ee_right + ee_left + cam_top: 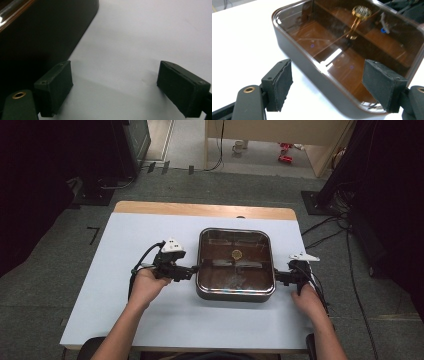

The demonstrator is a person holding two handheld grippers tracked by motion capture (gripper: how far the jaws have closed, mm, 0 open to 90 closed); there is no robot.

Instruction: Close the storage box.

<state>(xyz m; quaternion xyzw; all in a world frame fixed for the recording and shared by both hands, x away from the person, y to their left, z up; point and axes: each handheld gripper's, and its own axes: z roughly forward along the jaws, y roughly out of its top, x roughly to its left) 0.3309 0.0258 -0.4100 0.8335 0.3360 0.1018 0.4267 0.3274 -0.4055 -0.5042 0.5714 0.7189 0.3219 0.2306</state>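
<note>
A: Left side first; left gripper [192, 269] held level at the left wall of the pan [235, 295], fingertips at or just short of it; contact not certain from the high view

B: Jaws there?

A: Apart, wide; in the left gripper view, left gripper [334, 87] straddling the near corner of the pan [312, 72], one pad [280, 85] outside on the white table [242, 37], the other over the glass lid [352, 50]; nothing clamped; likely lined up for a bite on the rim

B: Centre?

A: Pan sitting mid-table, square, rounded corners, dark body, brown-tinted lid; small brass vent [236, 253] near lid centre, long handle [235, 264] across it; same vent [361, 11] seen through the left gripper view; table [150, 320] otherwise bare around it

B: Right side?

A: Right gripper [276, 276] at the pan's right wall, mirrored to the left; hand [307, 302] low behind it; right gripper [115, 87] jaws spread wide over bare table [150, 30], dark pan wall [37, 32] just beside the left-hand pad; gripping nothing

B: Reason for the symmetric pose?

A: Probably a two-sided lift or shift of a heavy, wide pan; balanced hold from both flanks; judgement only; no grip made yet on either side
</note>
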